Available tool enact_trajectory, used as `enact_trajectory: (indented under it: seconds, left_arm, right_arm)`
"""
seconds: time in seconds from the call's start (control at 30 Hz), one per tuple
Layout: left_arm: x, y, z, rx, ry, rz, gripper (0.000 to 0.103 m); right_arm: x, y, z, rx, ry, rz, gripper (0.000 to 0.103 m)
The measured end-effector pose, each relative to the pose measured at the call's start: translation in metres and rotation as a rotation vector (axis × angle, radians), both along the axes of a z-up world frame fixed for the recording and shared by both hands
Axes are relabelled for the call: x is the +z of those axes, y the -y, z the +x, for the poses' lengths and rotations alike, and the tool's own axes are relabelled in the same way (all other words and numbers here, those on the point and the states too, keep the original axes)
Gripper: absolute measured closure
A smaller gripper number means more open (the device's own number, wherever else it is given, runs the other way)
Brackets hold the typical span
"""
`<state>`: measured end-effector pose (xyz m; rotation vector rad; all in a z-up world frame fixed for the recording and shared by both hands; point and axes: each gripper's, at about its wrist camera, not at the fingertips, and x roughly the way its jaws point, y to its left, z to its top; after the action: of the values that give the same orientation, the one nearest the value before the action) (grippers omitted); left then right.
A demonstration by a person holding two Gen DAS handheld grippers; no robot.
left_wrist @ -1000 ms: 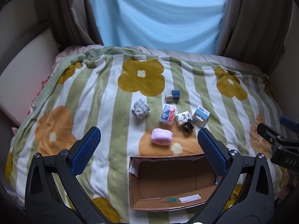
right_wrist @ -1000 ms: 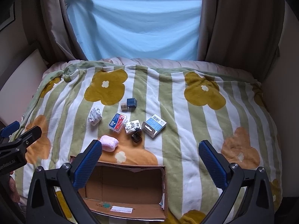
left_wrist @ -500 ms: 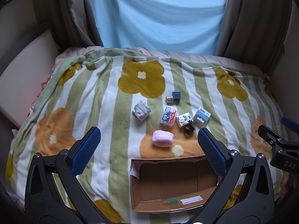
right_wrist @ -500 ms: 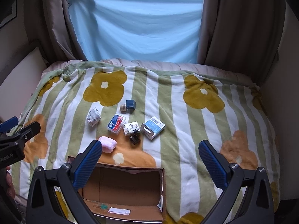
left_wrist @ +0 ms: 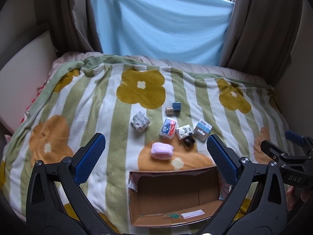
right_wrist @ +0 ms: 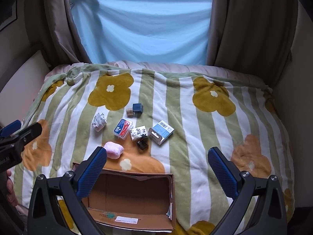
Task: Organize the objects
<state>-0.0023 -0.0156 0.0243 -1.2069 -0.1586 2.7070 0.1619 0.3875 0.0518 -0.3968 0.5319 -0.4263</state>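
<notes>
An open, empty cardboard box point(left_wrist: 174, 193) point(right_wrist: 133, 195) lies on the striped flower blanket near me. Beyond it sit a pink fluffy roll point(left_wrist: 161, 151) point(right_wrist: 113, 150), a red-blue clear case point(left_wrist: 168, 128) point(right_wrist: 123, 128), a white patterned packet point(left_wrist: 140, 121) point(right_wrist: 99, 122), a black-and-white printed box point(left_wrist: 183, 131) point(right_wrist: 138, 133), a light blue carton point(left_wrist: 202, 129) point(right_wrist: 161, 132), a small black item point(left_wrist: 189, 141) point(right_wrist: 142, 144), a dark blue cube point(left_wrist: 176, 106) point(right_wrist: 137, 108) and a tan spool point(left_wrist: 169, 110) point(right_wrist: 129, 111). My left gripper point(left_wrist: 155, 159) and right gripper point(right_wrist: 157, 170) are both open and empty above the box.
The blanket point(left_wrist: 93, 105) covers a bed between a padded headboard on the left point(left_wrist: 21, 74) and a wall on the right. Brown curtains point(right_wrist: 250, 23) and a light blue sheet point(right_wrist: 142, 27) hang behind.
Both grippers have drifted slightly, the views tilting up a little. The objects have not moved and both grippers stay open.
</notes>
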Motion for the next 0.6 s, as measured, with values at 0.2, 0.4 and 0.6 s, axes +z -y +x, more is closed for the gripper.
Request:
enact_trajectory:
  seconds: [0.2, 0.4, 0.6]
  left_arm:
    - [-0.005, -0.002, -0.005, -0.028, 0.053, -0.035, 0.0]
    - [-0.007, 0.001, -0.005, -0.042, 0.03, -0.018, 0.0]
    - [-0.016, 0.004, -0.017, -0.043, 0.06, -0.028, 0.0]
  right_arm:
    - [-0.001, 0.001, 0.001, -0.018, -0.006, 0.002, 0.001]
    - [0.001, 0.005, 0.006, -0.035, -0.02, 0.019, 0.001]
    - [0.001, 0.011, 0.02, -0.052, -0.052, 0.044, 0.001]
